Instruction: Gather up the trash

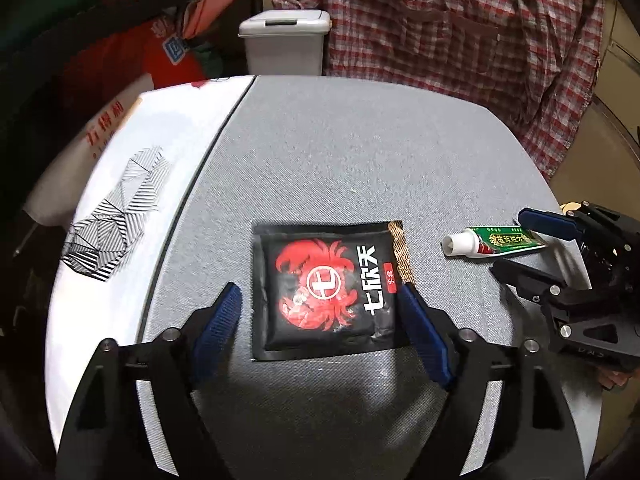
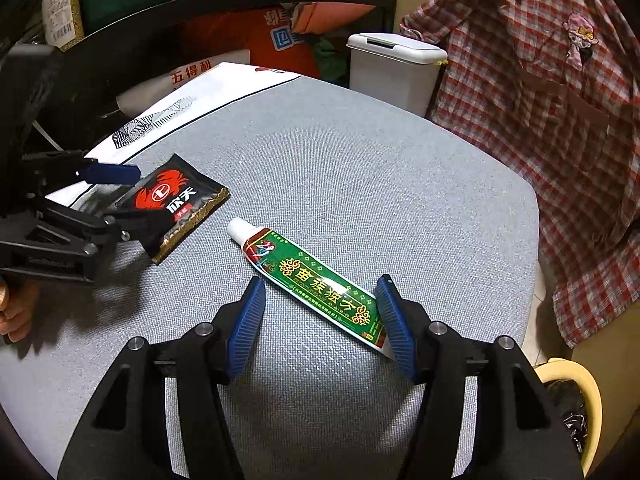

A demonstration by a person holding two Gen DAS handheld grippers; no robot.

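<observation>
The grey table [image 1: 360, 152] holds 2 items. My left gripper [image 1: 320, 300] straddles the black sachet [image 1: 326, 292], jaws open; my right gripper [image 2: 320, 308] brackets the green tube [image 2: 316, 280], not clamped. Both look light; the sachet's film looks slippery, so I would pinch its edges.

I work over a grey cloth-covered table [image 2: 360, 152]. Past its far edge stands a white lidded bin [image 2: 394, 68], with a red checked shirt [image 2: 540, 92] hanging beside it. A dark shelf [image 2: 240, 0] crammed with bags rises behind the far left corner.
</observation>
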